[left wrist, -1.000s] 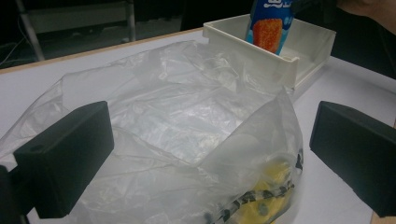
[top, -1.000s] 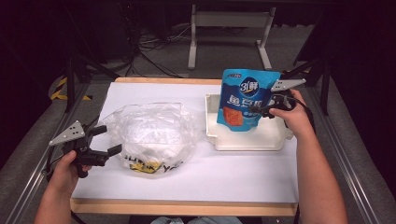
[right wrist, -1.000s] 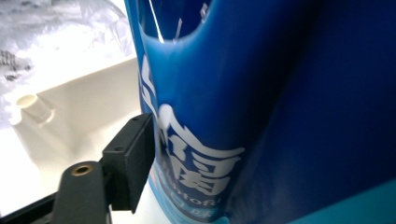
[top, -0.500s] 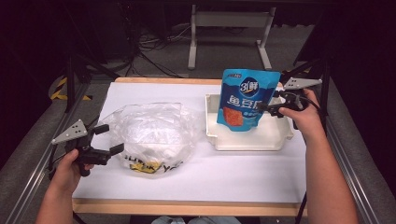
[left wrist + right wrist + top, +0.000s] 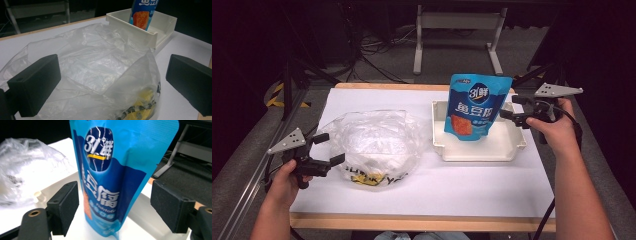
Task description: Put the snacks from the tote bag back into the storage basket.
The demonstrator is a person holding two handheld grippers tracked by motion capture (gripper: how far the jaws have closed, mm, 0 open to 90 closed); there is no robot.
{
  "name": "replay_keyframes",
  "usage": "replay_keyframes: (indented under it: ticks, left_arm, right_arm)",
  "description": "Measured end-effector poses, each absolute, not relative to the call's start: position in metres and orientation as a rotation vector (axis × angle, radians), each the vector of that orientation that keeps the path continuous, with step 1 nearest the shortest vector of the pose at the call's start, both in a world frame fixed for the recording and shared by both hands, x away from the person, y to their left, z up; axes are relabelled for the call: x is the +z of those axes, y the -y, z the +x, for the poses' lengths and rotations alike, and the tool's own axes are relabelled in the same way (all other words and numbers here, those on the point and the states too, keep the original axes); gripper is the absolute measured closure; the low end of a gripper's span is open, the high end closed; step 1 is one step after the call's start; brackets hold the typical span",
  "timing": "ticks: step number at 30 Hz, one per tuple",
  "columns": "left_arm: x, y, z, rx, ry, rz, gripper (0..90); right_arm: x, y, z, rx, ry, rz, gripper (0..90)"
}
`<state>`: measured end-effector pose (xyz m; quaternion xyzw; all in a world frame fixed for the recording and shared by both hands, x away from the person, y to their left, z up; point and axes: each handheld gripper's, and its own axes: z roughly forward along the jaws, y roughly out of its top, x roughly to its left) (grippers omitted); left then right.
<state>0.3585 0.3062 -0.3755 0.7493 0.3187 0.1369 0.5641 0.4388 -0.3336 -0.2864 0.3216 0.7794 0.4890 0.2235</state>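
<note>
The clear plastic bag veils its pale contents, and its yellow print is unreadable.

I count one blue pouch, one white tray, one clear plastic bag, one desk, two grippers, left gripper, right gripper, two hands holding them

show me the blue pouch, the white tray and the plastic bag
blue pouch point(image 5: 476, 107), high view, middle of its printed front
white tray point(image 5: 477, 153), high view, near rim
clear plastic bag point(image 5: 100, 60), left gripper view, crumpled top surface
</note>
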Motion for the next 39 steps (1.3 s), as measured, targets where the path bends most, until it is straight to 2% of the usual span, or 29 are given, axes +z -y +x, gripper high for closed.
replay_keyframes:
  ticks: [7, 24, 39]
  left_arm:
    - [-0.376, -0.305, 0.358, 0.318, -0.744, 1.769, 0.3]
    - [-0.373, -0.302, 0.356, 0.311, -0.723, 1.767, 0.3]
    - [-0.373, -0.298, 0.354, 0.306, -0.693, 1.751, 0.3]
  right_arm:
    - [-0.279, 0.328, 0.420, 1.445, -2.165, 0.859, 23.6]
    - [-0.267, 0.279, 0.369, 1.518, -2.233, 0.703, 21.7]
    - [-0.306, 0.243, 0.359, 1.496, -2.179, 0.747, 18.0]
